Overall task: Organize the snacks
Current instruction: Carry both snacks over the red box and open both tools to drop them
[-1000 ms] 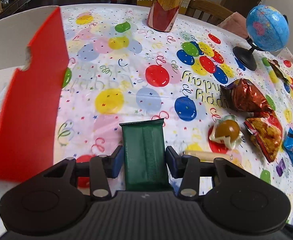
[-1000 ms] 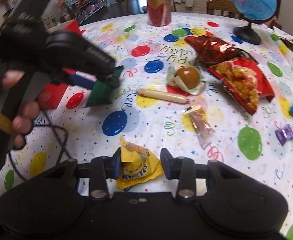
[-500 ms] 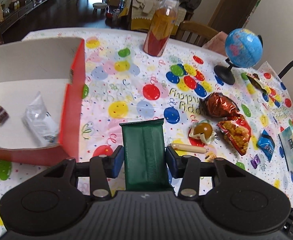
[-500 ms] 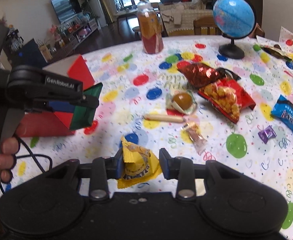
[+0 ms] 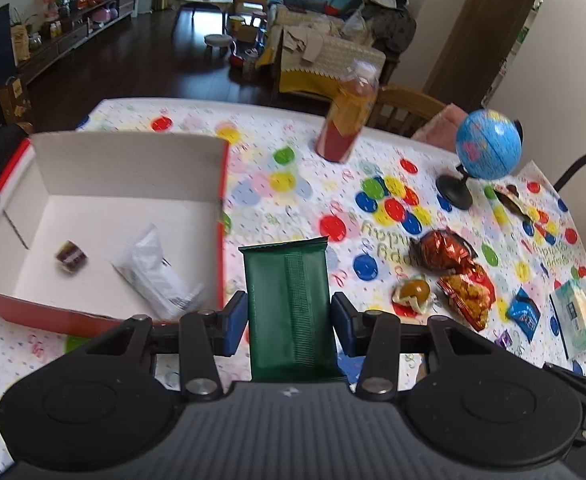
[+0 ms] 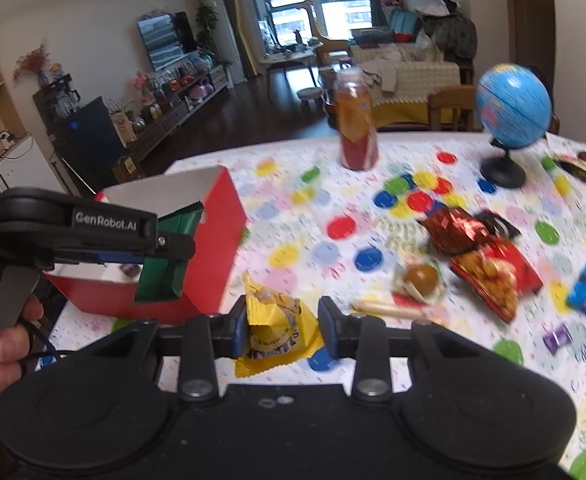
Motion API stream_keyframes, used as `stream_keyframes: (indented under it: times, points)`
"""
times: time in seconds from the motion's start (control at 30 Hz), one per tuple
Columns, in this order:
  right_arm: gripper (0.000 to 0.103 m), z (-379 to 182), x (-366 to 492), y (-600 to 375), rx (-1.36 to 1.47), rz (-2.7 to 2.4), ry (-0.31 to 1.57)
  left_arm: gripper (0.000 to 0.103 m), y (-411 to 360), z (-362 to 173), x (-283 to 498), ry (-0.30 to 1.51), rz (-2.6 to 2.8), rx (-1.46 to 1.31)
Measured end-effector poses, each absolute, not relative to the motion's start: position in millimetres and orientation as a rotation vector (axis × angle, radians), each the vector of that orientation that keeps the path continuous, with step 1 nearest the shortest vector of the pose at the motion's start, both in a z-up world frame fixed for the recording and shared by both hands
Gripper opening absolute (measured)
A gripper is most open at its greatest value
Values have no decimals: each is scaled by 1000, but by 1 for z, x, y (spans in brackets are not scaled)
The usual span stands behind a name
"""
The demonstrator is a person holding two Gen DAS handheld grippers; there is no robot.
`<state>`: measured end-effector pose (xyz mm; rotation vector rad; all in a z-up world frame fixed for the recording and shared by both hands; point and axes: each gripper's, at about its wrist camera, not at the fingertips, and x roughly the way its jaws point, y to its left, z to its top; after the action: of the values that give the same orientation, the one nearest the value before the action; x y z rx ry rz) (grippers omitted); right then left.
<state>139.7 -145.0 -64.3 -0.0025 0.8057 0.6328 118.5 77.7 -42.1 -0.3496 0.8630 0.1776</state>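
Observation:
My left gripper (image 5: 289,322) is shut on a dark green snack packet (image 5: 289,304), held above the table just right of an open red box (image 5: 221,216) with a white inside. In the box lie a clear plastic packet (image 5: 159,276) and a small dark candy (image 5: 71,256). My right gripper (image 6: 283,326) is shut on a crumpled yellow snack bag (image 6: 277,330), lifted off the table. In the right wrist view the left gripper (image 6: 165,246) with the green packet (image 6: 165,268) hovers at the red box (image 6: 213,248), with a hand (image 6: 9,344) on its handle.
On the balloon-print tablecloth (image 5: 293,200) lie red snack bags (image 5: 445,250), a wrapped brown egg-like snack (image 5: 415,292), a stick snack (image 6: 389,310), a blue packet (image 5: 525,314) and a purple candy (image 6: 557,336). A drink bottle (image 5: 351,116) and a globe (image 5: 487,146) stand at the back, a tissue pack (image 5: 577,314) at far right.
Both grippers have risen with their packets, so the table looks farther away. The left one has come up over the red box's wall, and the box's inside now shows.

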Motion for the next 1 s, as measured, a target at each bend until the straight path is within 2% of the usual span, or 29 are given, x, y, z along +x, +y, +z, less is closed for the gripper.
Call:
stream_keyframes:
  times: [0.37,1.0]
  points:
    - [34,-44,135,-82,-46,716,760,45,136,-24,94,809,259,-378]
    - [34,-63,149,29,-133,791,791,45,244,-37,75,833,385,-394]
